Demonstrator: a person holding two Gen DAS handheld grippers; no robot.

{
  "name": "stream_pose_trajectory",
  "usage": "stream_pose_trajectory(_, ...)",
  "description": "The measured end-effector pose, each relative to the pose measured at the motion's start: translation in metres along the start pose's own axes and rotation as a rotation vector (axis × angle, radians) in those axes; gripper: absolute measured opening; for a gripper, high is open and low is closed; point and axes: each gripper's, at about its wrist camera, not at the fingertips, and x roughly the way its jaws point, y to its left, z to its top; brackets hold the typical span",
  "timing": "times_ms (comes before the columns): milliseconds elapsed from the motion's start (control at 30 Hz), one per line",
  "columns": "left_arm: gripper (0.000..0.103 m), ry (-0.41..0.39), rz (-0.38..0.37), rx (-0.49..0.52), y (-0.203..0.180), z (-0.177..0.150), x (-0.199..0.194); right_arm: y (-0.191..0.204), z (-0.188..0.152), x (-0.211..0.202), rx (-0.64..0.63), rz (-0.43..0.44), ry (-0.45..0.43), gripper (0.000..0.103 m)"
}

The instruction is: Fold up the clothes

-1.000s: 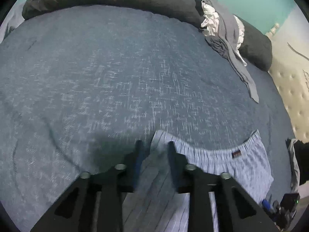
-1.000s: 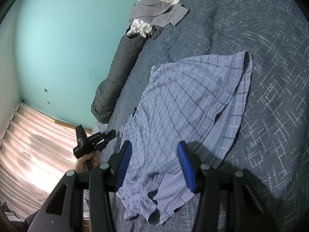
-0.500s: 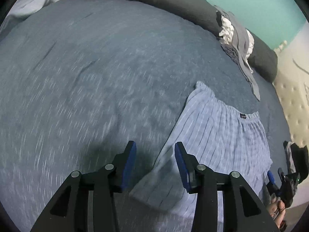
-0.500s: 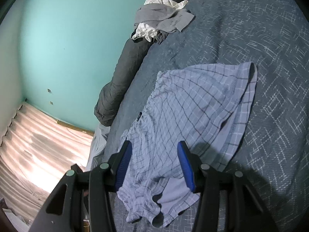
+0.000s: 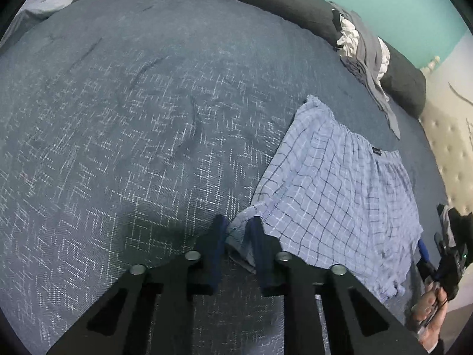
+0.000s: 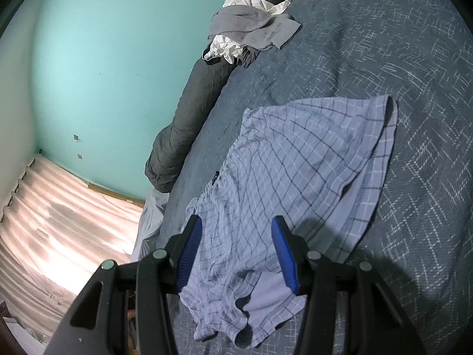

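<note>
Light blue checked boxer shorts (image 5: pixel 340 189) lie spread on the dark blue bed cover (image 5: pixel 133 118). My left gripper (image 5: pixel 238 230) is shut on the near left leg hem of the shorts. In the right wrist view the shorts (image 6: pixel 289 177) lie below my right gripper (image 6: pixel 236 236), which is open and hovers over their lower part without touching. The right gripper also shows at the right edge of the left wrist view (image 5: pixel 443 260), held by a hand.
A pile of grey and white clothes (image 6: pixel 251 26) lies at the far side of the bed, on a long dark pillow roll (image 6: pixel 189 118). A teal wall (image 6: pixel 103 59) and a curtain (image 6: pixel 59 222) are beyond. A tufted beige headboard (image 5: pixel 443 148) is at the right.
My left gripper has moved down the shorts' left side to the leg hem and closed on it. My right gripper has stayed open above the shorts, drifting slightly.
</note>
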Motion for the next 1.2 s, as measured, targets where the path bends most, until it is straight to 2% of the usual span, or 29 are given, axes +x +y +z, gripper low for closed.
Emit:
stream_pose_trajectory(300, 0.004, -0.028, -0.035, 0.038, -0.022, 0.011, -0.013, -0.004, 0.001, -0.005, 0.012, -0.006, -0.011, 0.05)
stream_pose_trajectory(567, 0.004, -0.054, -0.101, 0.109, -0.088, 0.03, -0.032, -0.005, 0.007, -0.01, 0.02, -0.026, -0.032, 0.05)
stream_pose_trajectory(700, 0.004, -0.053, -0.18, 0.156, -0.144, 0.045, -0.036, -0.007, 0.013, -0.018, 0.025, -0.032, -0.058, 0.05)
stream_pose_trajectory(900, 0.004, -0.031, -0.269, 0.297, -0.274, 0.059, -0.026, -0.015, 0.023, -0.032, 0.052, -0.054, -0.08, 0.05)
stream_pose_trajectory(1033, 0.004, 0.003, -0.321, 0.42, -0.365, 0.043, -0.001, -0.022, 0.032, -0.048, 0.077, -0.053, -0.108, 0.05)
stream_pose_trajectory(1100, 0.004, 0.046, -0.337, 0.444, -0.394, 0.027, 0.018, -0.025, 0.036, -0.057, 0.088, -0.046, -0.126, 0.05)
stream_pose_trajectory(1200, 0.004, 0.134, -0.321, 0.46, -0.424, 0.001, 0.065, -0.032, 0.043, -0.069, 0.096, -0.06, -0.151, 0.05)
